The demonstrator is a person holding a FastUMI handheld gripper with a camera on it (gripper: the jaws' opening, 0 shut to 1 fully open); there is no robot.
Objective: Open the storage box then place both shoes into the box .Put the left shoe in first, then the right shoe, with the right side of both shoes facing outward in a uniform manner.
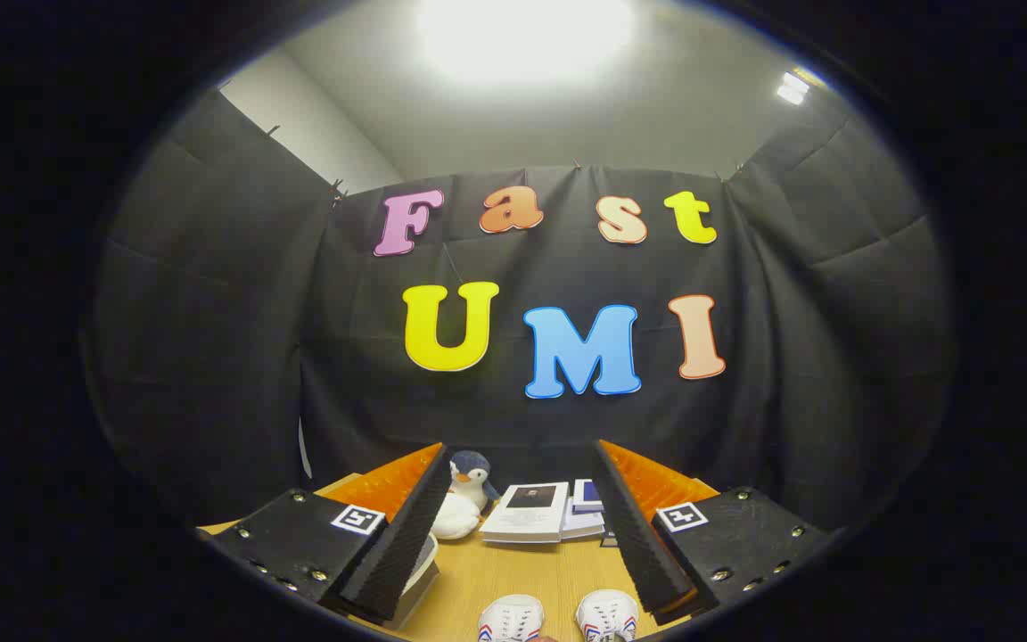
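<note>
We saw the claw (522, 526) spread wide above the counter (522, 580), holding nothing. Two shoes (558, 617) sat side by side between its fingers, close beneath them. Beyond the shoes lay a stack of books (536, 513), with a toy penguin (469, 504) just beside it. A pale box (420, 571) showed partly under one finger.
</note>
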